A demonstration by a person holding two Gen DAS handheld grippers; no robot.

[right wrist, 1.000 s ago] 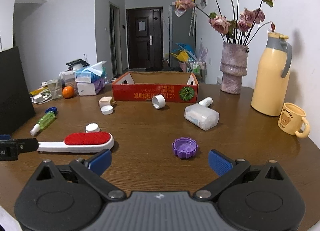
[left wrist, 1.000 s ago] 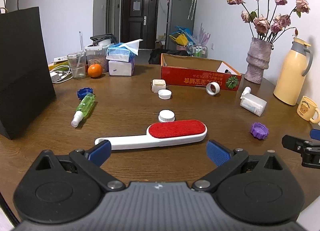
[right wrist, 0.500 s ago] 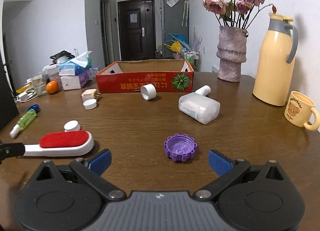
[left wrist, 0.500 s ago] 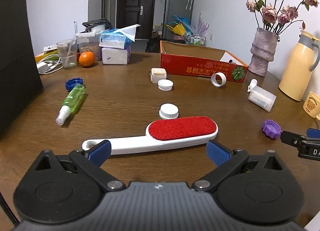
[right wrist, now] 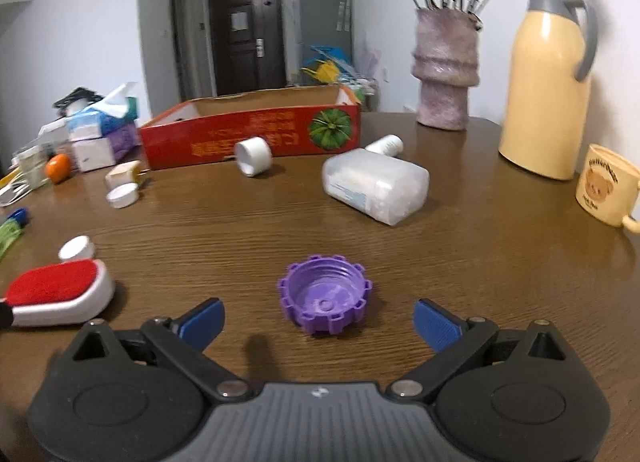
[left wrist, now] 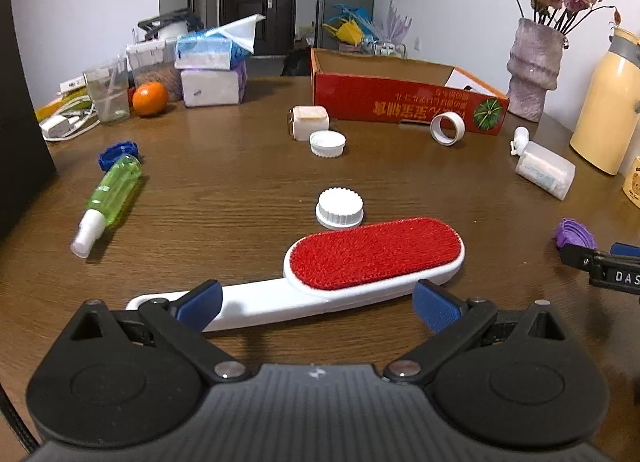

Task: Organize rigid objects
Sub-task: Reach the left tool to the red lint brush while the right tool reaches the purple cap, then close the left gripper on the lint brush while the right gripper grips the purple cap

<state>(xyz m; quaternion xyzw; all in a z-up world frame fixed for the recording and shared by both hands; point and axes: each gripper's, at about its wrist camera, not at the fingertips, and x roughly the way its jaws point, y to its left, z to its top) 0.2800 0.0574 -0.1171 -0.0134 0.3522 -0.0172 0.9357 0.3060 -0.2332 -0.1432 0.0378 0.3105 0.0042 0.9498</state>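
A white lint brush (left wrist: 352, 274) with a red pad lies flat on the wooden table, and my left gripper (left wrist: 318, 302) stands open with its blue fingertips on either side of the handle. A purple ridged cap (right wrist: 325, 303) lies hollow side up just ahead of my open right gripper (right wrist: 320, 324), a little beyond the fingertip line. The brush head (right wrist: 56, 290) shows at the left of the right wrist view. A red cardboard box (left wrist: 404, 102) with an open top stands at the back of the table. The right gripper's finger (left wrist: 600, 266) pokes into the left wrist view beside the purple cap (left wrist: 574, 232).
Loose on the table: white caps (left wrist: 340, 208) (left wrist: 327, 142), a green spray bottle (left wrist: 110, 200), a blue cap (left wrist: 118, 150), a white ring (left wrist: 447, 128), a clear plastic bottle (right wrist: 374, 184), a small cream box (left wrist: 309, 120). A vase (right wrist: 444, 66), yellow flask (right wrist: 550, 74) and mug (right wrist: 606, 190) stand at right.
Both grippers have moved forward and lower. The lint brush handle now sits between the left fingertips, and the purple cap is much closer to the right ones.
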